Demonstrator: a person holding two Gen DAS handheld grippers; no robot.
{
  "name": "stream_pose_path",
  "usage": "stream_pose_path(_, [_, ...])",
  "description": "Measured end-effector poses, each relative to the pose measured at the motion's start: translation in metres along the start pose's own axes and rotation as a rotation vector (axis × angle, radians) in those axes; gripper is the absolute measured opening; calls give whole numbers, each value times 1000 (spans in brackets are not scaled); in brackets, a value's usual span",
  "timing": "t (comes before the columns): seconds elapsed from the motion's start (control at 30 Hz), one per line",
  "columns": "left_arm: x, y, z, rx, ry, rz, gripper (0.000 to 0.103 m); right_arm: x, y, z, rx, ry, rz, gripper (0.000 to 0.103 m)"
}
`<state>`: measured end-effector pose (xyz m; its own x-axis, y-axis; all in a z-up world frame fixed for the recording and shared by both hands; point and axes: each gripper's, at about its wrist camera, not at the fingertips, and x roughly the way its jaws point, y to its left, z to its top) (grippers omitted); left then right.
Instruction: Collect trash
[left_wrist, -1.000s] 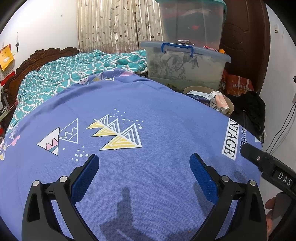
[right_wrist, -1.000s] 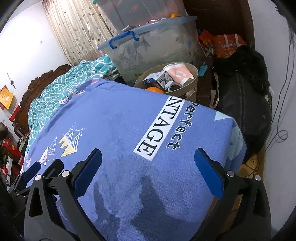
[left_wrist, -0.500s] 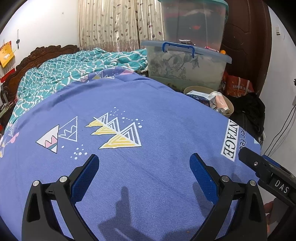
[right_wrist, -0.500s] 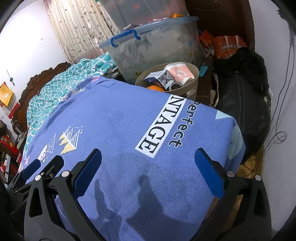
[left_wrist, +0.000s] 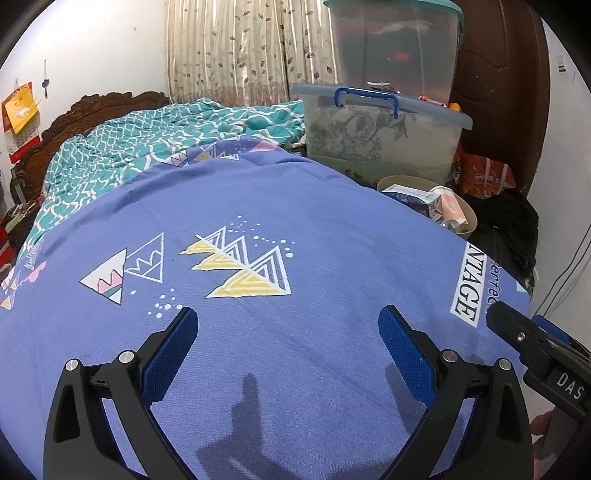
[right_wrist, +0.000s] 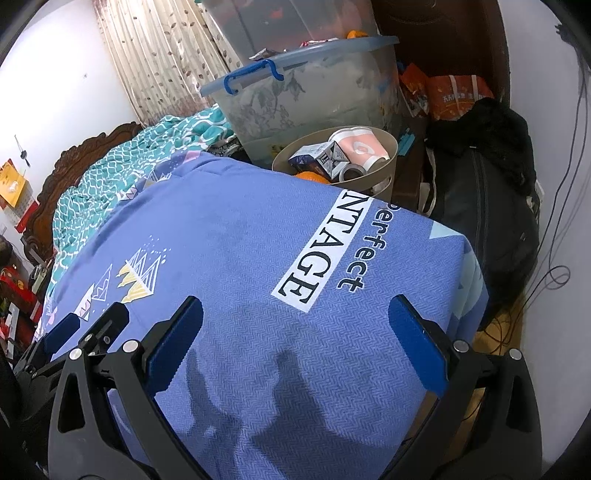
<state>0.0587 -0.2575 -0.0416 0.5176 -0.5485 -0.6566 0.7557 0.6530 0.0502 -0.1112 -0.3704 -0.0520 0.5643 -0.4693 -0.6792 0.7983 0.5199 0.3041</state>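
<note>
A beige trash bin (right_wrist: 392, 149) stands past the far edge of the bed, beside the blue sheet. Inside it lie a printed carton (right_wrist: 320, 159), a pink and white cup (right_wrist: 364, 147), a roll of tape (right_wrist: 351, 172) and something orange (right_wrist: 314, 176). The same bin (left_wrist: 467, 218) shows at the right in the left wrist view. My left gripper (left_wrist: 288, 349) hovers open over the blue bedsheet (left_wrist: 258, 350) with nothing between its fingers. My right gripper (right_wrist: 295, 341) is open too, above the sheet's printed "VINTAGE" corner (right_wrist: 314, 258), empty.
Two clear storage boxes (right_wrist: 314, 92) are stacked behind the bin. A teal patterned blanket (left_wrist: 147, 155) lies at the head of the bed by a carved headboard (left_wrist: 92, 110). A black bag (right_wrist: 487, 206) and loose cables (right_wrist: 554, 273) sit right of the bed.
Both grippers have drifted slightly, so the views shift a little; both stay open and empty. Nothing on the bed or in the bin has moved.
</note>
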Motion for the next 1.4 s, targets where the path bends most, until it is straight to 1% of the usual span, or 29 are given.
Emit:
stream_pose_path(0.13, [1, -1, 0, 1, 3, 16, 94, 0, 0, -1, 0, 1, 0, 99])
stream_pose_path(0.3, [-1, -5, 0, 28, -13, 26, 94, 1, 1, -1, -3, 4, 2, 99])
stream_pose_path(1.4, [-5, -10, 1, 46, -25, 12, 94, -4, 4, -2, -21, -29, 9, 99])
